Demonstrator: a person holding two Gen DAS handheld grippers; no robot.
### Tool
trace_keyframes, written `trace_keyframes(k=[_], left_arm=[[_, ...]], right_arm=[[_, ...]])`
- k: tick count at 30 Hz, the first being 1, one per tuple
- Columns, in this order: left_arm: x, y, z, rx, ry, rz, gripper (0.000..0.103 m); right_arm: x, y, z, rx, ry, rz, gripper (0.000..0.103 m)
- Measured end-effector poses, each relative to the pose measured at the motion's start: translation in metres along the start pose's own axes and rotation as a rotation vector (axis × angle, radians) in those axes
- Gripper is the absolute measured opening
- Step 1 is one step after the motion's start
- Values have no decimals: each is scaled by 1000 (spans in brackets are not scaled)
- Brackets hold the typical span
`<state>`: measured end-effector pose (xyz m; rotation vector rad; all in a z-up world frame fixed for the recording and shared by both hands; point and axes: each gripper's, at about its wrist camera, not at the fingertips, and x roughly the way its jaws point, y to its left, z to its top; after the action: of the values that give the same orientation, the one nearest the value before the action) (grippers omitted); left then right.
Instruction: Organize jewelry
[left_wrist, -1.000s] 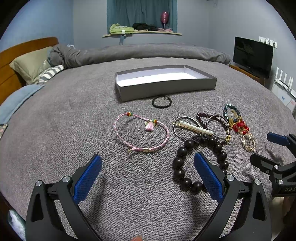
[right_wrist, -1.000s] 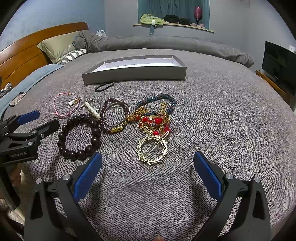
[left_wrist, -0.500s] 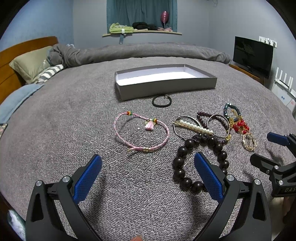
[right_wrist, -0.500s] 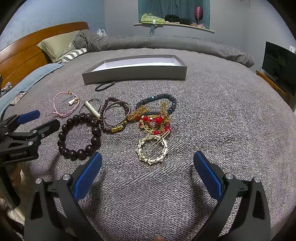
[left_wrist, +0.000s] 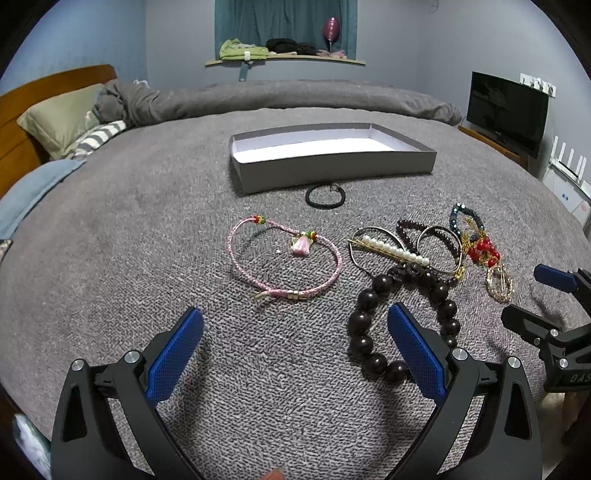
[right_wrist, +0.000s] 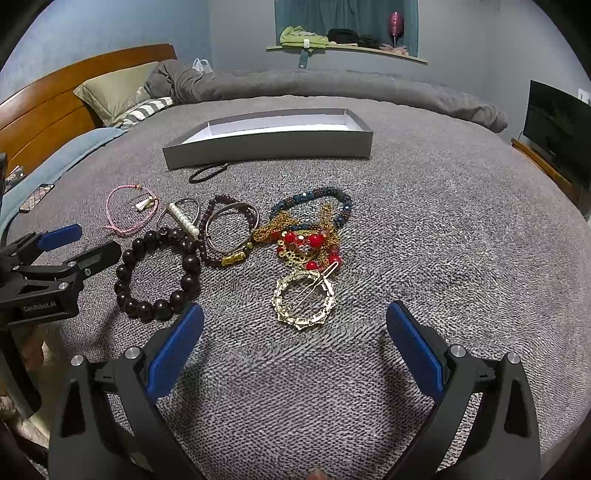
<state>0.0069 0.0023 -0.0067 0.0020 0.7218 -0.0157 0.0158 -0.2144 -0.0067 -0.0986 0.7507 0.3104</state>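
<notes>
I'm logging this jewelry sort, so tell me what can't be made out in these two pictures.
- Gray box floor: both views, near wall hides its front strip.
- Dark bead bracelet: left wrist view, the left gripper's finger covers its middle.
- Red and gold tangle: both views, chains overlap, so the piece count is unclear.

Two low forward views, shared jewelry (left_wrist: 406, 258).
</notes>
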Motion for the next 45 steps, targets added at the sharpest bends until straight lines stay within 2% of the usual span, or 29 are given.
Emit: trace_keyframes(k=[6,11,15,18,19,22,23,24,25,27,29,31,33,35,38,40,42,44,45], left_arm=[[-4,9,4,-38,9,-52,101],[-12,18,17,-35,-12,-50,101],[-9,20,27,73,-14,15,101],[-4,29,38,72,2,-37,101],[-3,32,42,72,-1,-31,101],[0,38,53,121,-32,61,101],[0,39,55,130,-40,60,101],[1,41,58,140,-57,39,101],[3,43,60,157,-73,-22,101],[11,47,62,157,-39,-58,101],[19,56,64,113,6,-84,101],[24,67,63,51,9,-127,101],[22,68,64,63,-23,-129,101],[24,65,63,106,-23,-106,101],[32,63,59,135,3,-101,101],[41,65,56,130,40,-130,101],[47,67,53,124,67,-149,100],[51,70,50,116,82,-167,99],[51,70,49,116,82,-171,98]], right_arm=[[-2,-2,3,22,-13,-8,98],[-8,-6,12,43,-56,-9,98],[-9,-4,24,24,-78,59,98],[0,4,39,-22,-34,69,98],[4,7,45,-44,-20,77,98],[12,16,61,-80,-7,71,98],[15,20,68,-97,-16,69,98],[20,26,77,-124,-15,48,98],[24,32,84,-149,-11,30,98],[34,40,98,-179,-4,8,98],[46,44,111,-176,12,10,97],[61,46,125,-159,46,32,98],[77,50,137,-143,72,57,98],[90,54,144,-134,92,81,98],[108,59,150,-133,113,73,97],[119,62,151,-138,121,63,97],[127,62,152,-127,127,66,94],[138,61,151,-107,163,86,78],[141,61,150,-103,175,89,74]])
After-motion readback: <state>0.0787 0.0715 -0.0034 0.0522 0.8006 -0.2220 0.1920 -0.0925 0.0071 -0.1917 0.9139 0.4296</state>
